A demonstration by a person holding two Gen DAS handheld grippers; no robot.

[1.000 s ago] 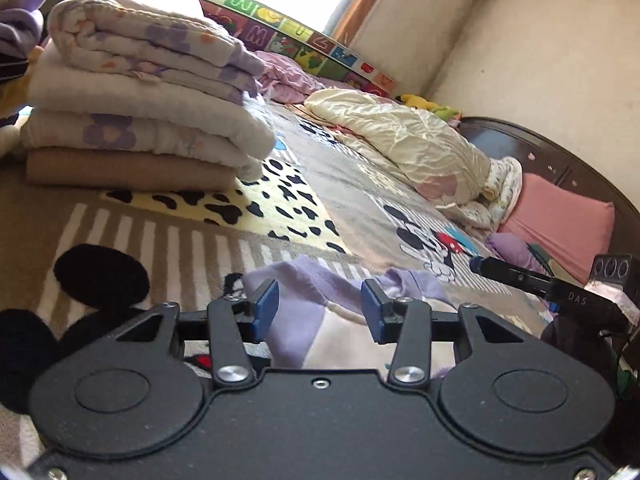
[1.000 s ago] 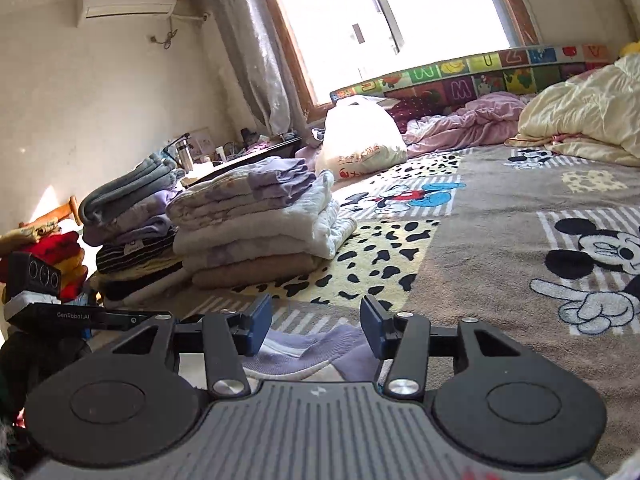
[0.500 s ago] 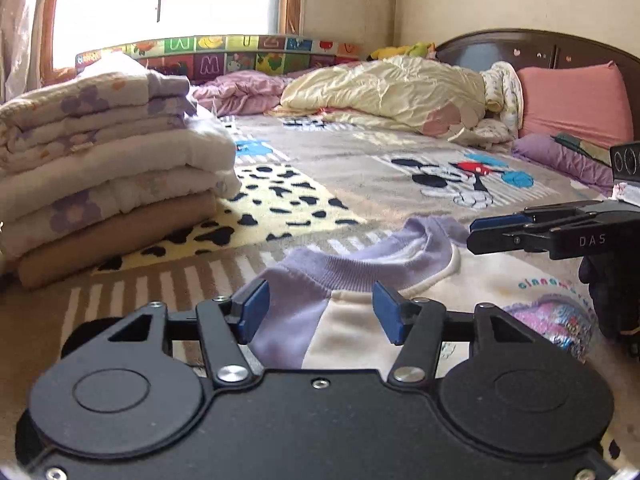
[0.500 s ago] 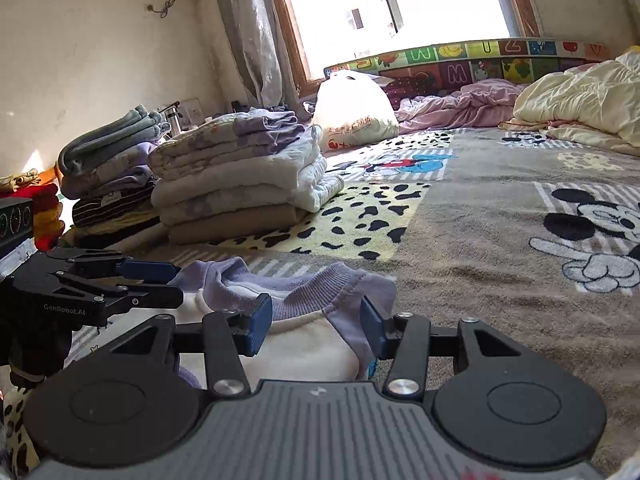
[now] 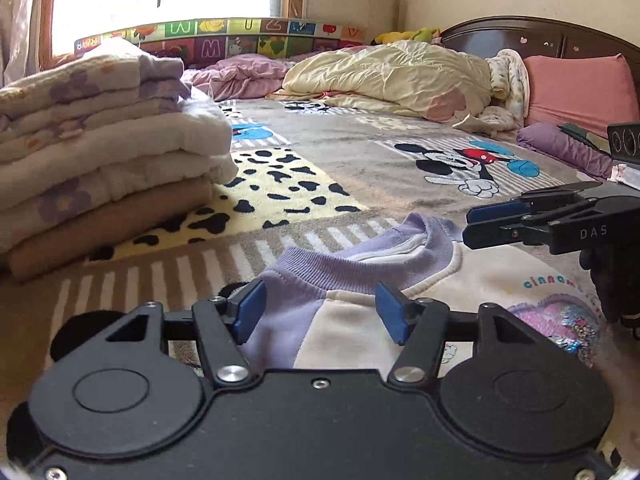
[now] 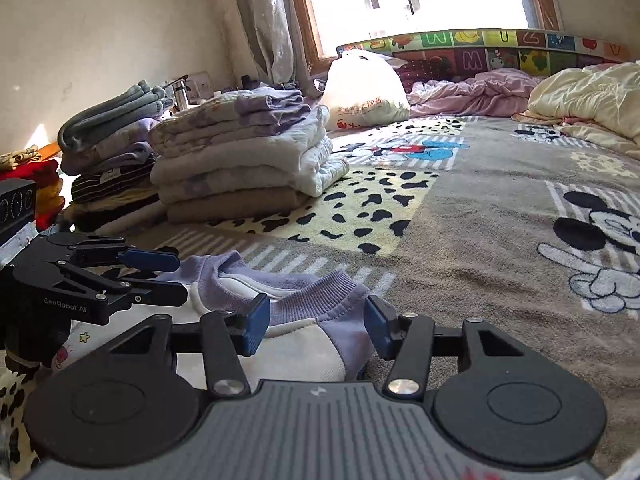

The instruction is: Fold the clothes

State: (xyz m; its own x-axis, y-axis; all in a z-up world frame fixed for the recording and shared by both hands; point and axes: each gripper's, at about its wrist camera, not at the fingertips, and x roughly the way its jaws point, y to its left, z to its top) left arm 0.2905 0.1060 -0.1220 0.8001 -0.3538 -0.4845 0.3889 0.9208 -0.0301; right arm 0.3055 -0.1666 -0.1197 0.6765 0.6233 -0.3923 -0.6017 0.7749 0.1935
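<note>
Both grippers lower and closer to garment than half-second ago. Cream-and-lilac knit sweatshirt (image 5: 400, 280) lies flat at near edge of cartoon-print bed blanket (image 5: 360, 168). Left gripper (image 5: 320, 312), right gripper (image 6: 312, 320): fingers spread, straddling shoulders. Soft, light, floppy; likely best pinched at ribbed shoulder seams.

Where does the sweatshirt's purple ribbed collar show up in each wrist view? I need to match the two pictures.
Left wrist view: the purple ribbed collar sits bottom centre, just beyond the open left gripper.
Right wrist view: the collar lies low at centre, between the open right gripper fingers.
Shared landmark: the stack of folded blankets, left of centre in both.
</note>
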